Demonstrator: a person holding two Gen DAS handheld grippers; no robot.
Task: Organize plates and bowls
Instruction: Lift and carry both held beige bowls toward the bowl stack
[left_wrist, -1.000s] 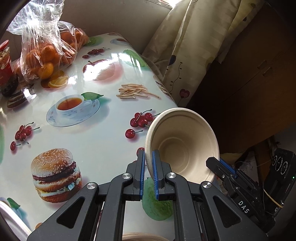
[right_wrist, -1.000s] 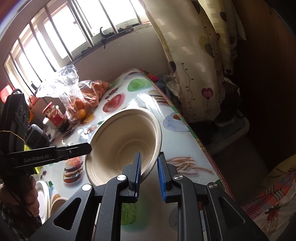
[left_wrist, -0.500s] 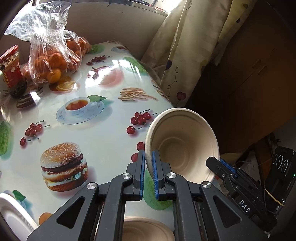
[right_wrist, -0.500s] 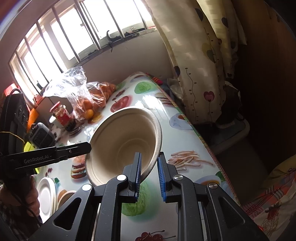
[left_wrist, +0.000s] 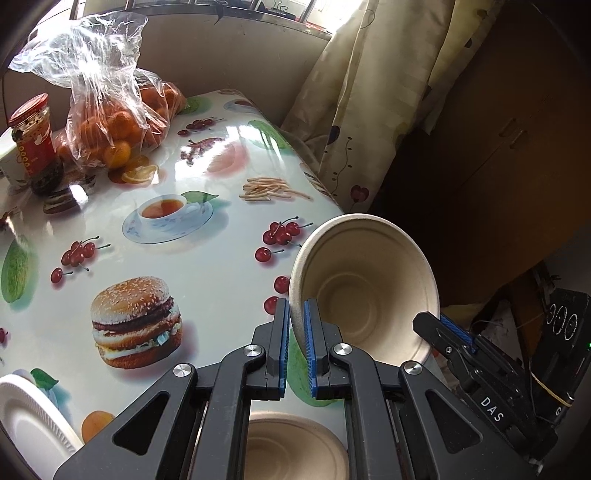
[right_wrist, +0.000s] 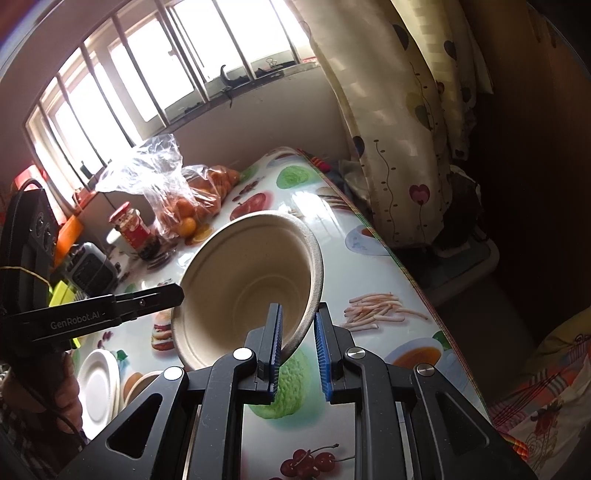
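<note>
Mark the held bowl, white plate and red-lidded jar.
held bowl (left_wrist: 365, 295), left wrist view, inner wall.
white plate (left_wrist: 26, 417), left wrist view, flat centre.
red-lidded jar (right_wrist: 135, 230), right wrist view, red label.

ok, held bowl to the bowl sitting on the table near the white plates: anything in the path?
Nothing visible. Both grippers, left gripper and right gripper, pinch the tan bowl by opposite rims, tilted above the table. The second bowl lies below the left gripper, uncovered, beside the white plates.

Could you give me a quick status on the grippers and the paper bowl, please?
Left gripper and right gripper both shut on paper bowl rim, opposite sides. Bowl tilted, off the table. Second bowl below. Nothing in the way.
</note>
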